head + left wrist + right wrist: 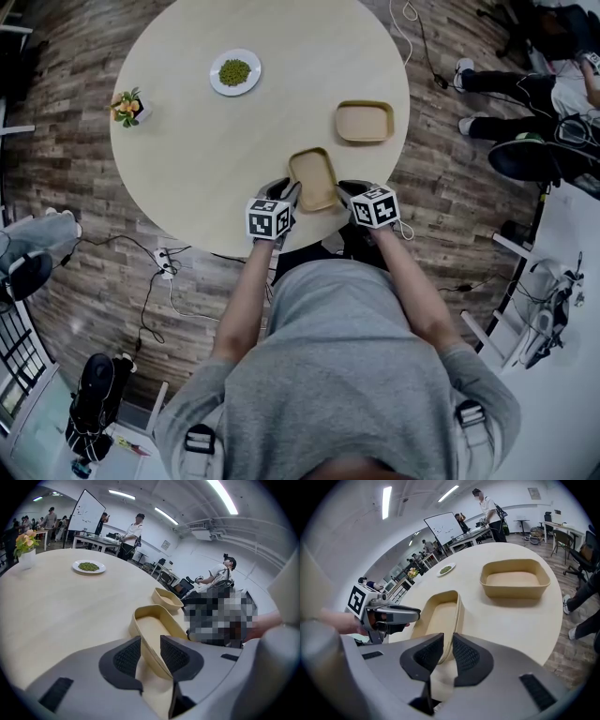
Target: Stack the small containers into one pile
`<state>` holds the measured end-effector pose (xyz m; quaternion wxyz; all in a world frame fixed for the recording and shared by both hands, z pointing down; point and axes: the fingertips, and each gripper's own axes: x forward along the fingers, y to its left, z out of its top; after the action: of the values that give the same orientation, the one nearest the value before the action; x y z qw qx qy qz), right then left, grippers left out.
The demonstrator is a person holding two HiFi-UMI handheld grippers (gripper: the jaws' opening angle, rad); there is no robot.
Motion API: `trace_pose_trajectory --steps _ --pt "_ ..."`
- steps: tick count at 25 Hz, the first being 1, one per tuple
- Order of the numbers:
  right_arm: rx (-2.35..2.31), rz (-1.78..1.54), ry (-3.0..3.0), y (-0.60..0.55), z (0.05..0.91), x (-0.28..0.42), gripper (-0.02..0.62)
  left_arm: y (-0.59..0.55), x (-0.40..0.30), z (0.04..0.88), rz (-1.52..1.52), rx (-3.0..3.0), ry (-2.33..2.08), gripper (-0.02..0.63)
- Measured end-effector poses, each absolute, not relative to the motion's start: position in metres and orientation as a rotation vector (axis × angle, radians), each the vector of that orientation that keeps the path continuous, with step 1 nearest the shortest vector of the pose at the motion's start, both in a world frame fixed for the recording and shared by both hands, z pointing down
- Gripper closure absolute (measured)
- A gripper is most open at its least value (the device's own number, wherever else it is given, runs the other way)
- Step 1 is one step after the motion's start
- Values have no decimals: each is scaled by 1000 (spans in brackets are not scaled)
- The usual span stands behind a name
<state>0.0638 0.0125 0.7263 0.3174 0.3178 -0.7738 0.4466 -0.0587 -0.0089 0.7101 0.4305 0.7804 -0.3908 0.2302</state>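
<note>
As container [313, 178] sits near table [187, 141] edge, centre lies bare.

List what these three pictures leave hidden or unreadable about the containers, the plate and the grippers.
- Head view: the bodies of the left gripper and right gripper cover their own jaws.
- Both gripper views: each gripper's body hides the closest end of the near container.
- Left gripper view: the own wall of the far container hides its floor.
- All views: the green food on the plate is too small to name.
</note>
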Motion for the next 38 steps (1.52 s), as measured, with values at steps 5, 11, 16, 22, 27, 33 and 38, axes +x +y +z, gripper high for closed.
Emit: trace_pose_trajectory --steps 5,11,16,22,27,33,38 --pt "874 1139 -2067 5 719 64 502 -16 -62 703 551 1969 -980 453" --pt "905 1115 -2083 -5 712 73 502 -29 -68 689 512 1982 -1031 453" --pt "830 1110 -2099 -19 713 84 503 -31 -76 674 481 1941 -1140 456" --pt "657 1091 -2162 -46 718 97 508 -35 -64 666 460 1841 -1300 466" --pt "515 1031 -2190 -74 712 129 514 -47 -20 650 405 1786 -1382 474" --pt "567 1056 -2276 -131 689 175 535 -78 39 644 315 1765 -1419 474" --pt "648 1012 -2249 -157 700 218 537 -100 66 651 360 1776 -1433 474"
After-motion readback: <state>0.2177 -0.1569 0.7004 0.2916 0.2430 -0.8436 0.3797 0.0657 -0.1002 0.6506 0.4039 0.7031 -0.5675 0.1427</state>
